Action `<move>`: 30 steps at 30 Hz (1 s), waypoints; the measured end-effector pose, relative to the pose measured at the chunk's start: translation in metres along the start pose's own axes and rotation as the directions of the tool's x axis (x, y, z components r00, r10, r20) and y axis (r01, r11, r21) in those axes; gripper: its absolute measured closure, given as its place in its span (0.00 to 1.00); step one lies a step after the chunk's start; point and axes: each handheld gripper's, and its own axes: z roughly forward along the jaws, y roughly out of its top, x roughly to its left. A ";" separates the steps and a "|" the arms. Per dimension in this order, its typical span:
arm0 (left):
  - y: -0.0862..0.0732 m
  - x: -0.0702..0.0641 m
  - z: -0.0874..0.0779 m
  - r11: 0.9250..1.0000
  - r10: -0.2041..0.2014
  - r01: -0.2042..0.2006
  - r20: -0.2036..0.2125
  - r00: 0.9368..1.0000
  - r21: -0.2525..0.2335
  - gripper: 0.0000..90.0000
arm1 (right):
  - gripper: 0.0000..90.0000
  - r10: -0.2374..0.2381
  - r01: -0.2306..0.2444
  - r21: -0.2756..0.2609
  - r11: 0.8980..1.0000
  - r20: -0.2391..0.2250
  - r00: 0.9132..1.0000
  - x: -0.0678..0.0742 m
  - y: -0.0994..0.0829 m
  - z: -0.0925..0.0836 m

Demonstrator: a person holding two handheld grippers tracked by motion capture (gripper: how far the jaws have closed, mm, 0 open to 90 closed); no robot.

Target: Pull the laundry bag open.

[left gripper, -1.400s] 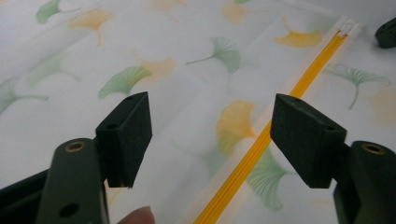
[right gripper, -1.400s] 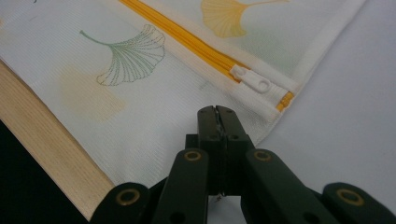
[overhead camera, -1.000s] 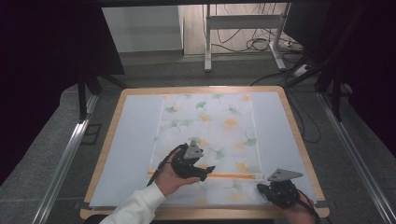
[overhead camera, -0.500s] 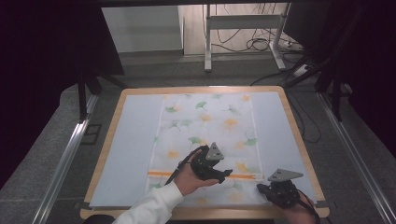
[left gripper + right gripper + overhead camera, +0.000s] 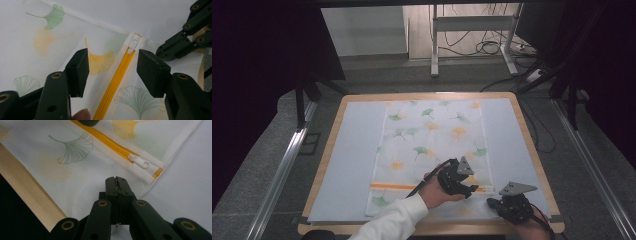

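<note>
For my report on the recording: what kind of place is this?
Probably a lab or workshop set up for recording. A wood-framed table with a pale mat stands on grey carpet, loose cables lie behind it, and dark screens stand at the sides.

One leaf-print cloth bag (image 5: pixel 432 150), one orange zipper (image 5: pixel 117 80), one white zipper pull (image 5: pixel 139 161), two tongs, one table (image 5: pixel 532 145)

white ginkgo-print pouch (image 5: pixel 432 150) flat on table, orange zipper (image 5: pixel 117 80) shut, pull (image 5: pixel 139 161) at end

No legible txt or labels.
</note>
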 end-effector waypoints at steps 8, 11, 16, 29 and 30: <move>0.012 0.000 0.010 1.000 -0.005 0.005 0.023 1.000 0.000 0.47 | 0.98 0.002 -0.002 0.002 1.000 -0.005 1.000 0.000 0.000 0.000; 0.015 0.000 0.014 1.000 0.012 -0.012 0.034 0.999 0.016 0.46 | 0.98 0.005 -0.005 0.003 1.000 -0.005 1.000 0.000 0.000 0.000; 0.015 -0.001 0.019 1.000 0.022 -0.023 0.036 0.999 0.020 0.46 | 0.98 -0.005 0.005 0.003 1.000 -0.001 1.000 0.000 0.000 0.000; 0.020 -0.005 0.038 0.999 0.039 -0.042 0.087 0.995 0.025 0.54 | 0.98 -0.005 0.005 -0.001 1.000 -0.001 1.000 0.000 -0.001 0.000; 0.021 -0.006 0.040 0.999 0.030 -0.032 0.090 0.996 0.020 0.55 | 0.98 -0.005 0.005 -0.001 1.000 -0.003 1.000 0.000 -0.001 0.000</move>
